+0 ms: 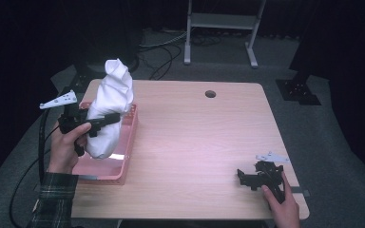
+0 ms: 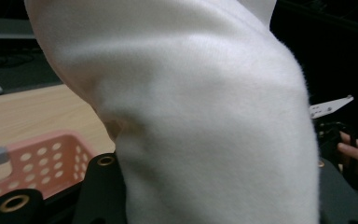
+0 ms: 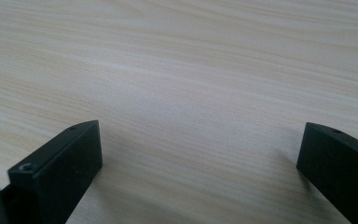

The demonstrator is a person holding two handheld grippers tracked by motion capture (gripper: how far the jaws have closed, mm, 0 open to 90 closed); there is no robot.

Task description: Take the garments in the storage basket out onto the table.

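Resting on the near right corner of the table (image 1: 204, 142), the right gripper (image 1: 248, 178) idles with jaws spread on bare wood. Farther left, the left gripper (image 1: 105, 119) pinches a white cloth (image 1: 109, 111) at mid-bundle, its jaws clamped either side, lifting it from the pink basket (image 1: 128, 142). Its low end hangs inside; placing remains.

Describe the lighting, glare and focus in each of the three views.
High view: the wooden table is lit, the surroundings are dark, and a glare streak shows on the pink basket. Left gripper view: the white cloth is so close that it looks soft and slightly overexposed. Right gripper view: evenly lit wood grain, with faint shadows beside the open jaws.
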